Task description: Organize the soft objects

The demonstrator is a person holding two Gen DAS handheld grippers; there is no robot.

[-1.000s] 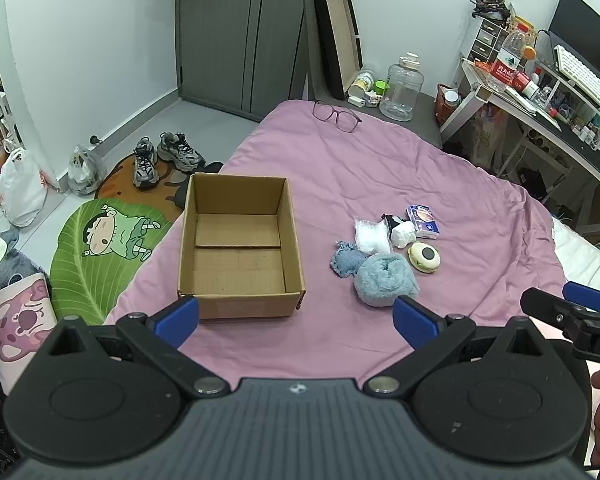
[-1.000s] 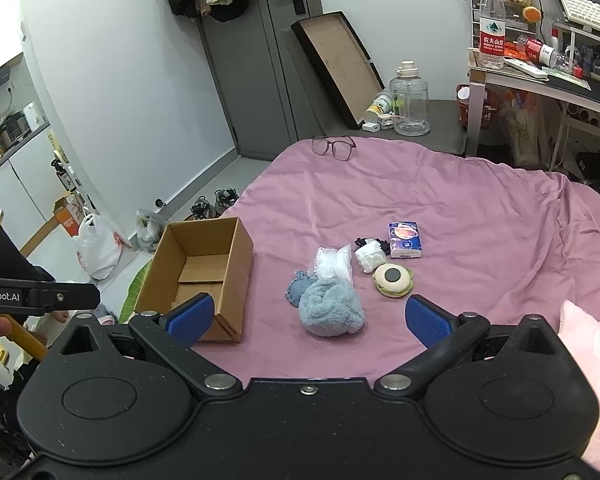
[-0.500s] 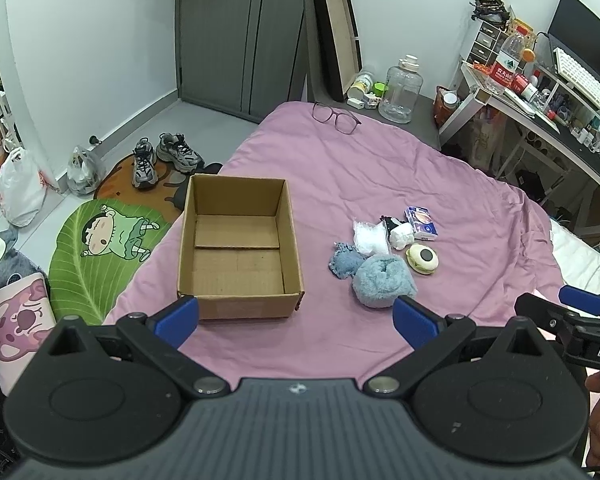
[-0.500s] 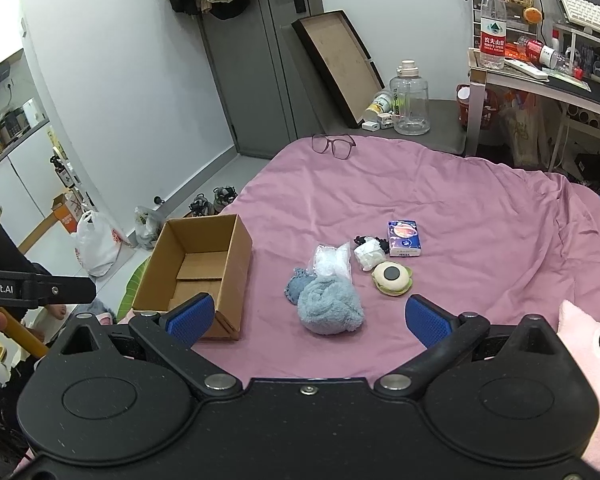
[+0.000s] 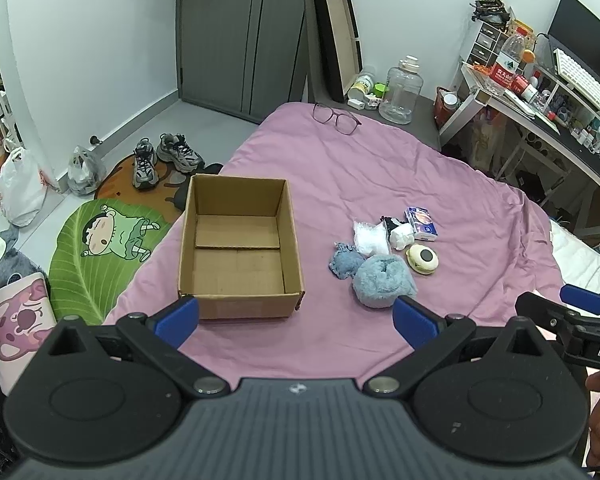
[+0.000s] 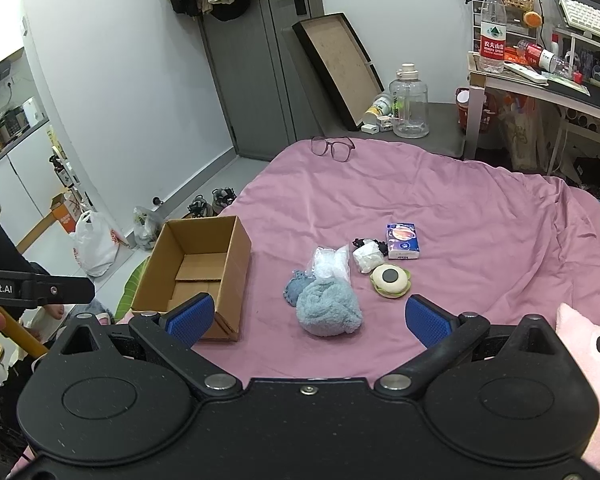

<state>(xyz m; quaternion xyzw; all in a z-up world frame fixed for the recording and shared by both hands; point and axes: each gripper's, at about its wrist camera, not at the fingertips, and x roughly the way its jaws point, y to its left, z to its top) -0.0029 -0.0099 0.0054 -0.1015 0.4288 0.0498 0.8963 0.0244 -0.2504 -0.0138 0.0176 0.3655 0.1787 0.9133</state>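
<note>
An empty cardboard box [image 5: 239, 248] [image 6: 198, 268] stands on the pink bedcover [image 5: 440, 184] [image 6: 440, 200]. To its right lies a cluster: a fluffy light-blue bundle [image 5: 384, 282] [image 6: 328, 309], a small darker blue cloth [image 5: 345, 263] [image 6: 294, 290], a clear bag of white stuff [image 5: 370, 236] [image 6: 331, 263], a white wad [image 5: 401, 236] [image 6: 367, 258], a round cream pad with a black centre [image 5: 422, 258] [image 6: 390, 280] and a blue tissue pack [image 5: 421, 222] [image 6: 403, 241]. My left gripper [image 5: 296, 316] hangs open before the box. My right gripper [image 6: 310, 318] hangs open just short of the bundle.
Glasses [image 5: 336, 118] [image 6: 333, 147] lie at the bed's far end, a big clear jug [image 5: 400, 90] [image 6: 410, 106] behind them. A pink plush [image 6: 588, 364] sits at the near right. Shoes [image 5: 166, 158], bags and a green mat [image 5: 100, 248] cover the floor on the left; a cluttered desk [image 5: 560, 112] stands right.
Both grippers have eased slightly forward toward the bed; the box and the cluster look a touch nearer. Nothing on the bed has moved, and both grippers stay open.
</note>
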